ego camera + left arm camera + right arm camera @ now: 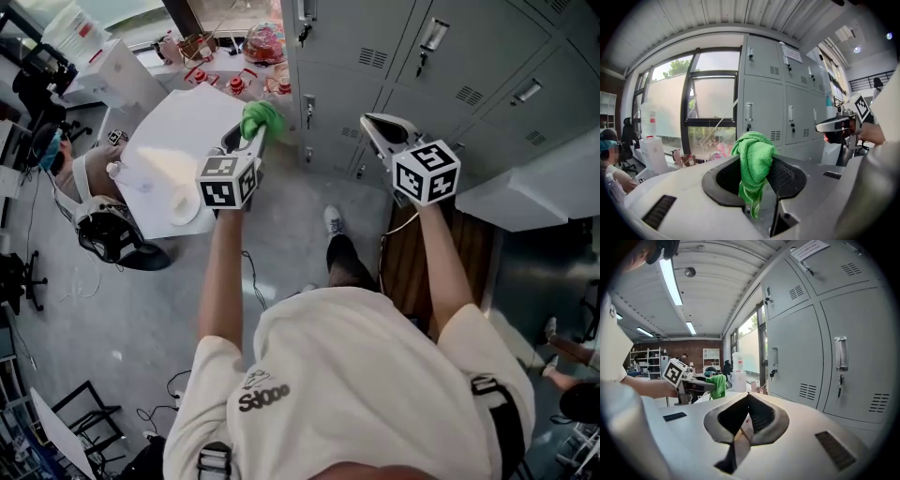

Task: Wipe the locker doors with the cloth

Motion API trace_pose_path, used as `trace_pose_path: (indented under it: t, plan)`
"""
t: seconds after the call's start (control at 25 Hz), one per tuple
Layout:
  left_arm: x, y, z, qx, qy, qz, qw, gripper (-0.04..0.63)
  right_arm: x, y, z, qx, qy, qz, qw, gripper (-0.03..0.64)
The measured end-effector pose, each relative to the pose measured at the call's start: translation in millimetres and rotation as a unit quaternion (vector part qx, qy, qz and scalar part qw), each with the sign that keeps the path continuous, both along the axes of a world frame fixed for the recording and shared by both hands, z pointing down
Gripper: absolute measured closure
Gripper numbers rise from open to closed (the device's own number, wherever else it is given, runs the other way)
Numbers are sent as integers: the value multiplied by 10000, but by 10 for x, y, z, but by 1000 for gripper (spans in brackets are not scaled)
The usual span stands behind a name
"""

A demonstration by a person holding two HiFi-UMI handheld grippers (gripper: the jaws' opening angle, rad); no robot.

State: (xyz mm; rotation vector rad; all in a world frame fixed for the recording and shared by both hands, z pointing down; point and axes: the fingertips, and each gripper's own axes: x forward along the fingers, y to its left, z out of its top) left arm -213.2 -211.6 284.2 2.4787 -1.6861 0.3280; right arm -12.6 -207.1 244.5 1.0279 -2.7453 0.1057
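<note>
A bunched green cloth (753,165) is pinched between the jaws of my left gripper (757,161); it shows in the head view as a green cloth (262,118) at the left gripper (251,139) tip. The cloth hangs in the air, a short way in front of the grey locker doors (766,112). My right gripper (378,128) is held up beside the lockers (441,75), its jaws closed together with nothing between them (746,401). Locker doors (797,357) with handles and vents fill the right gripper view's right side. From there the cloth (717,385) appears at left.
A white table (178,155) with small items stands left of the lockers. A seated person (89,202) is by the table. A water dispenser (651,145) stands near the window (708,108). An open locker door (534,187) juts out at right.
</note>
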Motion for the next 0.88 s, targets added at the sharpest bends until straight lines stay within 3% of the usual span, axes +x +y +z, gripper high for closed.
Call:
trace_pose_path:
  t: [0.24,0.44,0.64,0.88]
  plan:
    - [-37,-836,321,-307,-169,34,9994,453,-127,-773,242,201,433,81,9988,607]
    - [-13,-1505,740,-672,-284,111,9973,453,-63,-1275,525,-63,437,324,9985,607]
    - [86,-1979,1057,-979,-91,122,9951,453,30,-1535,613,-218,447,577,9971,607]
    - [148,-2520,1428,-1277,-181,20,9916,453,218,-1668,773,-330,574,743,9950,607]
